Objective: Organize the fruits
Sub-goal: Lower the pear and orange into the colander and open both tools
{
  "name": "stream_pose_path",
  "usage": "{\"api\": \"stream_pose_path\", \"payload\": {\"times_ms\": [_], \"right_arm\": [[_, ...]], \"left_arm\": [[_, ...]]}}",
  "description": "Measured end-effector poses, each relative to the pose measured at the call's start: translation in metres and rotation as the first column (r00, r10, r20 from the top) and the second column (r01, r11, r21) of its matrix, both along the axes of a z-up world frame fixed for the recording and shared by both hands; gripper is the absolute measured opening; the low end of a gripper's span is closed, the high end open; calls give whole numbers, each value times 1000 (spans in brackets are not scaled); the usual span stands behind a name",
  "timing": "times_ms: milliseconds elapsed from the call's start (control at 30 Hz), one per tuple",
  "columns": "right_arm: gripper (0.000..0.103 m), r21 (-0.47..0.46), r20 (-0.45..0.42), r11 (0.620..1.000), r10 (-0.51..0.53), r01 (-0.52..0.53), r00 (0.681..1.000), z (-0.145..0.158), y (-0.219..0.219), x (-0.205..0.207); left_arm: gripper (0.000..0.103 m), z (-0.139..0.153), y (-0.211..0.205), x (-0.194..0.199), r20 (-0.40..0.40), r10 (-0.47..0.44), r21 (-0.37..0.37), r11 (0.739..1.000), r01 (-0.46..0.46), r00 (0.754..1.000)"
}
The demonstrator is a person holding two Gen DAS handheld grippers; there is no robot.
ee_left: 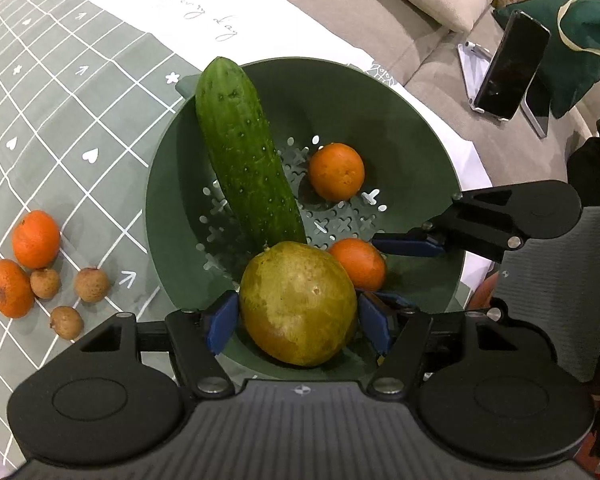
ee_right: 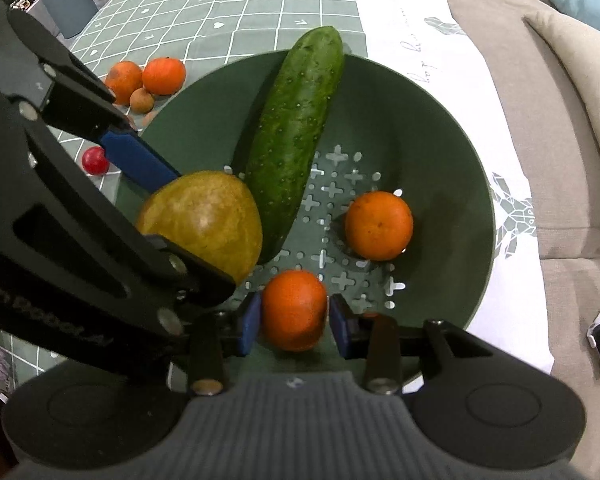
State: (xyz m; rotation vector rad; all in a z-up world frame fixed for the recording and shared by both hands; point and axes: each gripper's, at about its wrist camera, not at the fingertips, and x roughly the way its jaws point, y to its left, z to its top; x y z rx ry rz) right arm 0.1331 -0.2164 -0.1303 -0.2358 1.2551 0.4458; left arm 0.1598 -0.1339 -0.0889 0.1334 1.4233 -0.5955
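The green colander bowl lies straight ahead of and below both grippers, and everything the coming move turns on sits inside it. Largest in it is the cucumber, its long axis running away from the left gripper, near end just beyond the fingertips and far end propped over the far rim; from the right gripper it leans ahead and to the left. Next is the yellow-green mango, pinched between the left gripper's blue pads, one pad pressed on each flank, low over the near wall of the bowl; whether it touches the bowl floor I cannot tell. Smaller, the near orange sits between the right gripper's pads, which stand close on both sides; I judge them closed on it. The far orange rests free, ahead and right of the right gripper, well apart from both. Both held fruits look ready to be let go, and since they sit just beside one another, the grippers must draw back without knocking together. Only the left wrist view shows the loose oranges and small brown fruits on the tablecloth, off to that gripper's left; only the right wrist view shows a small red fruit beyond the left gripper's finger.
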Motion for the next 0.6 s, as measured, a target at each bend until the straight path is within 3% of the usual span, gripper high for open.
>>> {"api": "stream_pose_path", "payload": {"times_ms": [267, 467, 600], "right_arm": [[47, -42, 39, 998, -42, 44, 998, 16, -1, -4], [59, -68, 102, 992, -94, 102, 990, 43, 0, -12], [59, -57, 150, 987, -140, 150, 979, 60, 4, -19]], "left_arm": [[78, 19, 13, -5, 24, 20, -37, 999, -19, 1000], [78, 47, 25, -20, 141, 21, -28, 999, -18, 990], [78, 67, 35, -31, 226, 27, 0, 1000, -28, 974]]}}
